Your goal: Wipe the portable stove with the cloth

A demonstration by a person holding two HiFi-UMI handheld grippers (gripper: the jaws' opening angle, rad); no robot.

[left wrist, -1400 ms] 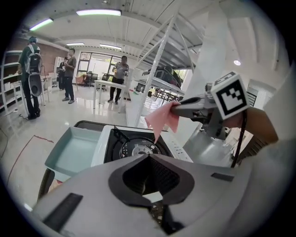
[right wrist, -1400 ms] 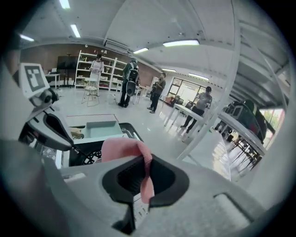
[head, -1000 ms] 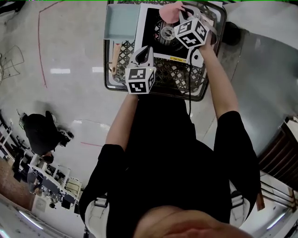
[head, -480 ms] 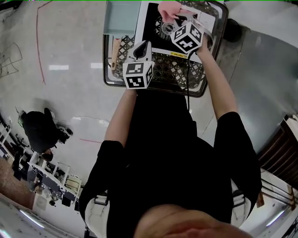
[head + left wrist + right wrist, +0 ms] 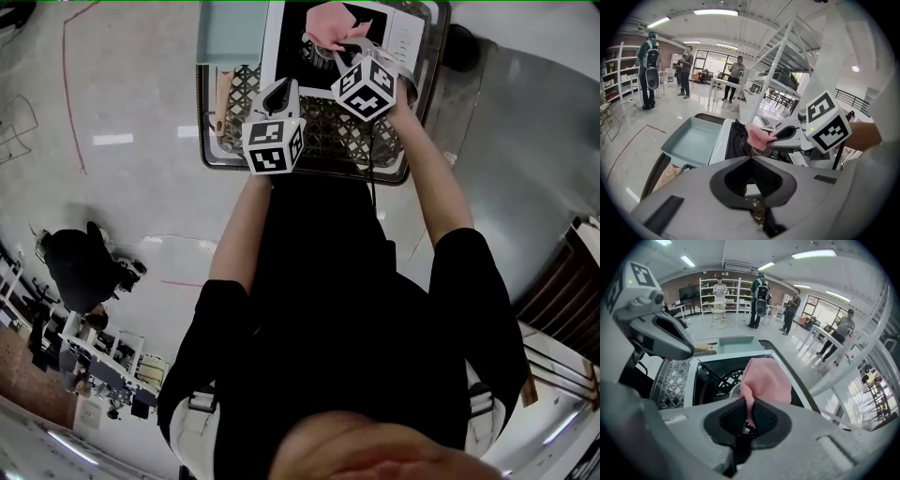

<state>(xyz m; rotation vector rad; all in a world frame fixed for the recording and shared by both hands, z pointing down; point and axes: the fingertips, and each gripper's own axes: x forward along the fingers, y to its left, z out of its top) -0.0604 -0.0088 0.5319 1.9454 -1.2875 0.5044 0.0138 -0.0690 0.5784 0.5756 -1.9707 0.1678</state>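
Left gripper (image 5: 286, 92), jaws pressed together and empty, parked over the wire basket (image 5: 356, 141) clear of the work; at its 1 o'clock the right gripper (image 5: 750, 401) pinches the pink cloth (image 5: 766, 376) above the portable stove (image 5: 277, 56) burner at 12 o'clock, probably to wipe.

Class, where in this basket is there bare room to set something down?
The pale blue tray, left of the stove, lies bare. Over the stove it is crowded: the right tongs hold the pink cloth there.
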